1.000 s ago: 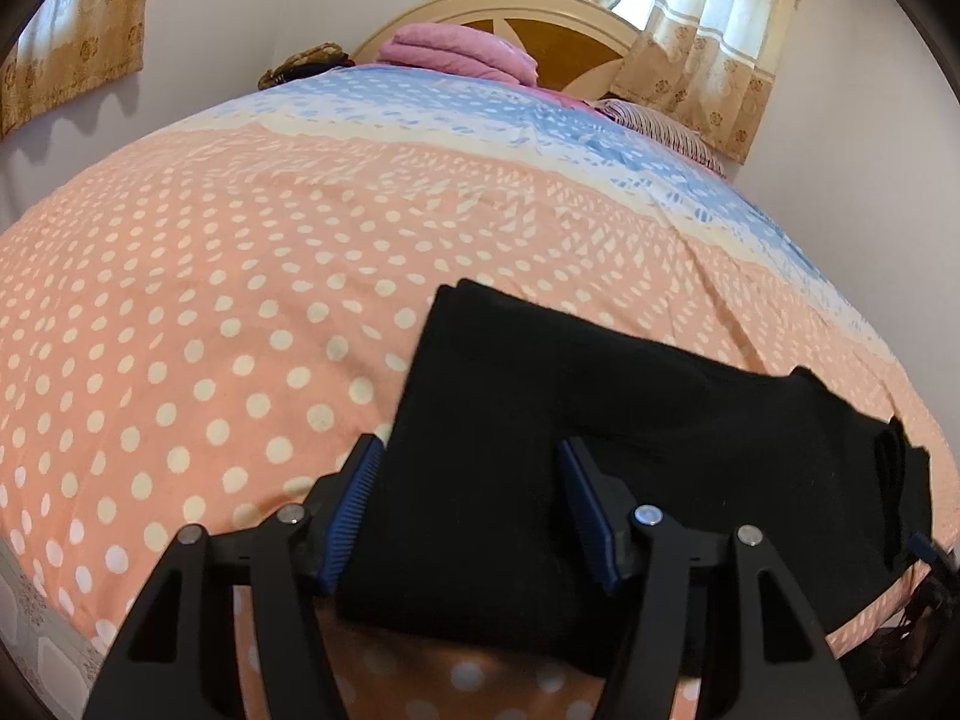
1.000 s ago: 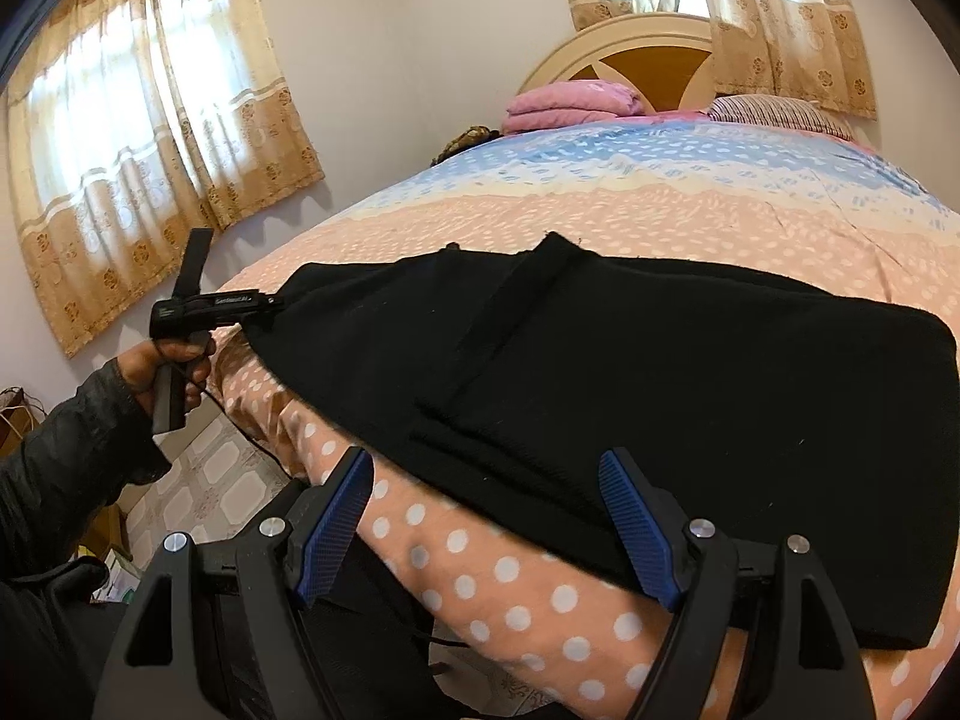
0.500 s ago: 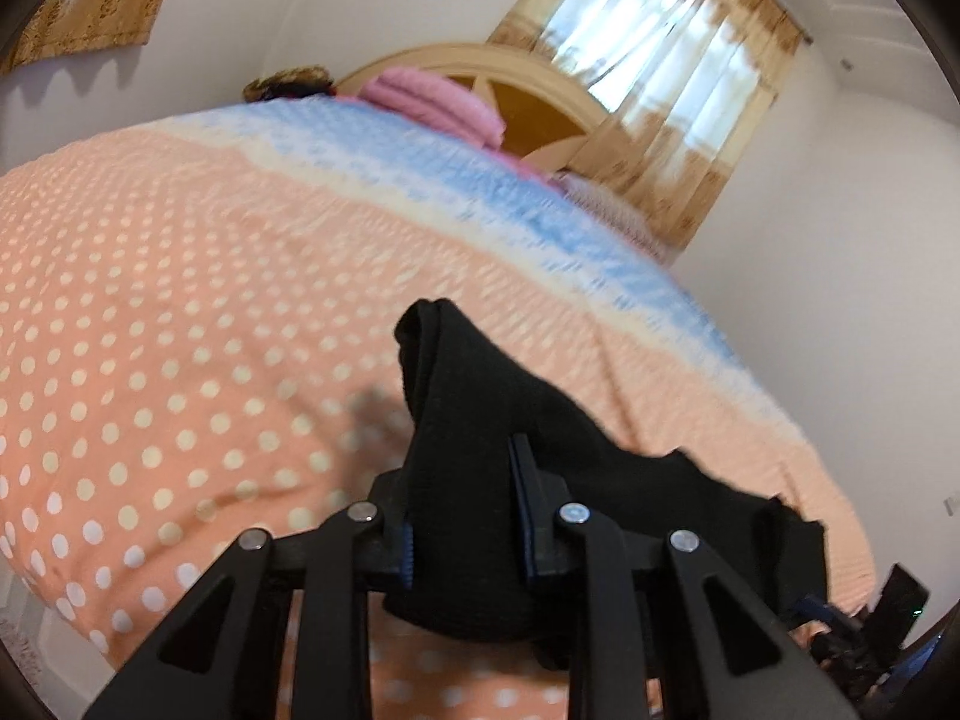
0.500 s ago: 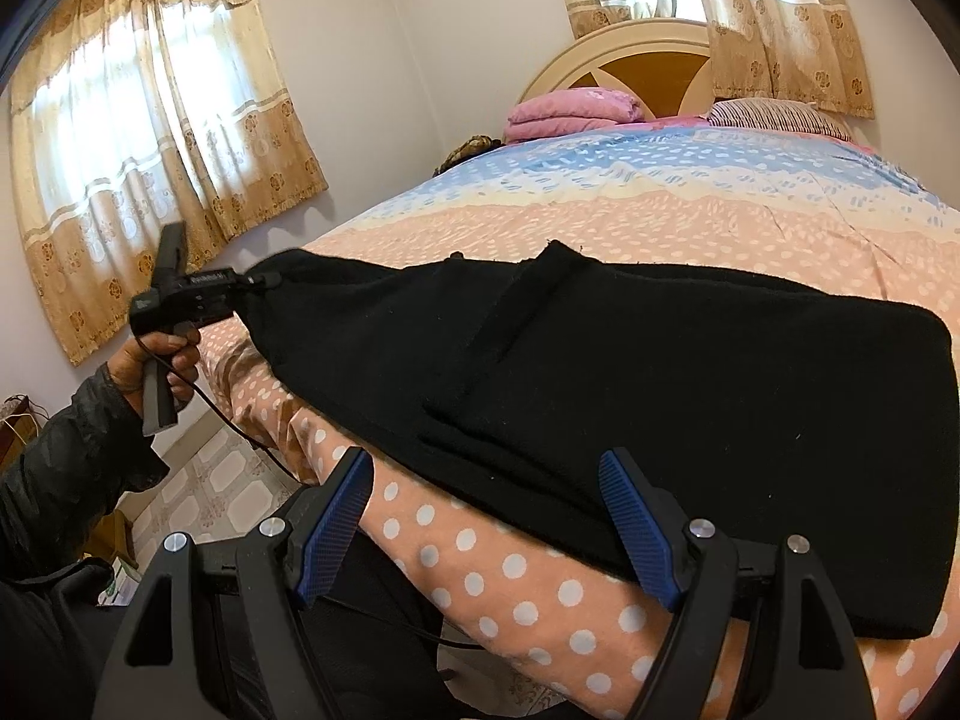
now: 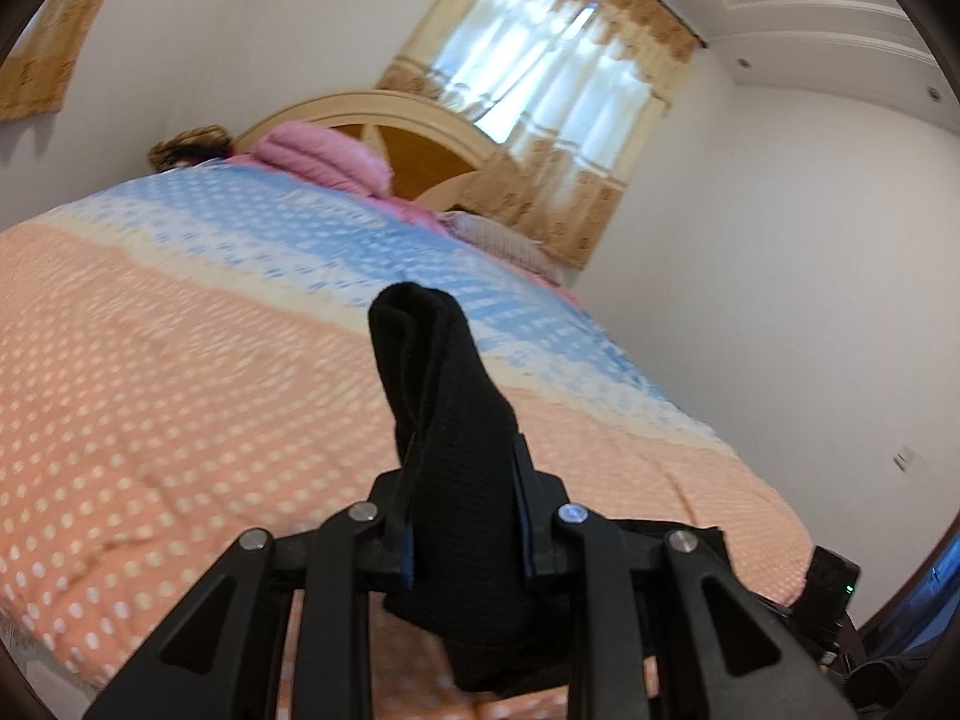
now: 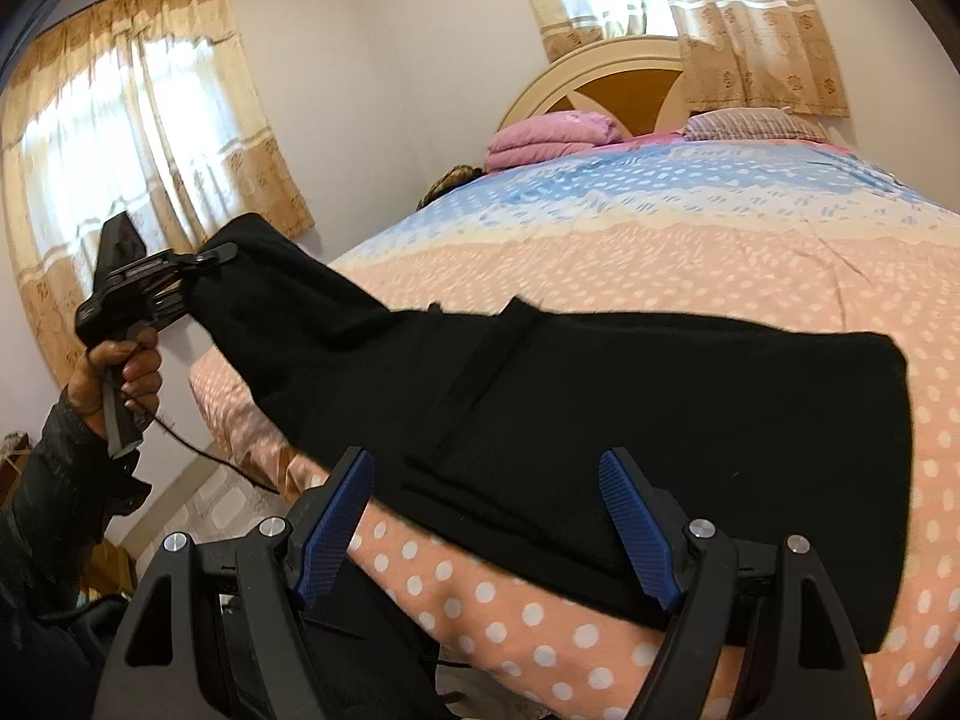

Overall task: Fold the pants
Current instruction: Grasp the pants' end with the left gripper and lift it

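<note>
Two tongs work one garment. The left gripper (image 5: 465,516) is clamped on one end of the black pants (image 6: 660,420), a bunched fold standing up between its pads and lifted clear of the bedspread (image 6: 750,258). The right gripper (image 6: 486,525) stands wide apart at the bed's near edge, pads just over the pants' near hem, gripping nothing. Most of the pants lie flat across the dotted bedspread.

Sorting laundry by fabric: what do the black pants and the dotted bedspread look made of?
Black pants: seemingly a soft matte knit; fine ribbed texture shows, and they drape limply. Dotted bedspread: likely printed woven cotton, matte, lightly creased.
</note>
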Action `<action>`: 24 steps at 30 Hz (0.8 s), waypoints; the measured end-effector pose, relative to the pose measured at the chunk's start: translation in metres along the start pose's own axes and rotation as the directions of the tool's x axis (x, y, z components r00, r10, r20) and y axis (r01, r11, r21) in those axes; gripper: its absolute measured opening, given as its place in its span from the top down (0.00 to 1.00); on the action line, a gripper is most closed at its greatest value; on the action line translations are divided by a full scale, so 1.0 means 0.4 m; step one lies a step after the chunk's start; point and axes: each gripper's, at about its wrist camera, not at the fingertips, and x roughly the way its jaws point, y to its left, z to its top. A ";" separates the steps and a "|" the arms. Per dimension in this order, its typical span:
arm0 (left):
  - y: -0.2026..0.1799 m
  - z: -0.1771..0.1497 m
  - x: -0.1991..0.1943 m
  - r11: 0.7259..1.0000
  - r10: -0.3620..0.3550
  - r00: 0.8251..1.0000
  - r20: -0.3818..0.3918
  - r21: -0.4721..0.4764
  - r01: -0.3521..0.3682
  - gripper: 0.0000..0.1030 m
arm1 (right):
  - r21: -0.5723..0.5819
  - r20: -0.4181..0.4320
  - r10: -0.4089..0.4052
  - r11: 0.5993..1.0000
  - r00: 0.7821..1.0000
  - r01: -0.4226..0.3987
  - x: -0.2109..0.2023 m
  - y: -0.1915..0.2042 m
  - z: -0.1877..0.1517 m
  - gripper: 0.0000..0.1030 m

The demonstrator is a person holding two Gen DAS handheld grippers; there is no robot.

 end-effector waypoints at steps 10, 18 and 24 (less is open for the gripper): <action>-0.203 0.008 0.073 0.980 -0.168 0.981 -0.096 0.090 0.177 0.76 | 0.007 0.052 -0.080 0.997 0.995 0.080 -0.126 -0.083 0.033 0.23; -0.369 -0.016 0.195 0.952 -0.239 0.948 -0.209 0.142 0.271 0.76 | 0.121 0.082 -0.142 0.984 0.986 0.132 -0.198 -0.203 0.008 0.23; -0.473 -0.046 0.261 0.939 -0.255 0.925 -0.281 0.155 0.306 0.76 | 0.227 0.105 -0.186 0.961 0.977 0.159 -0.212 -0.278 -0.002 0.23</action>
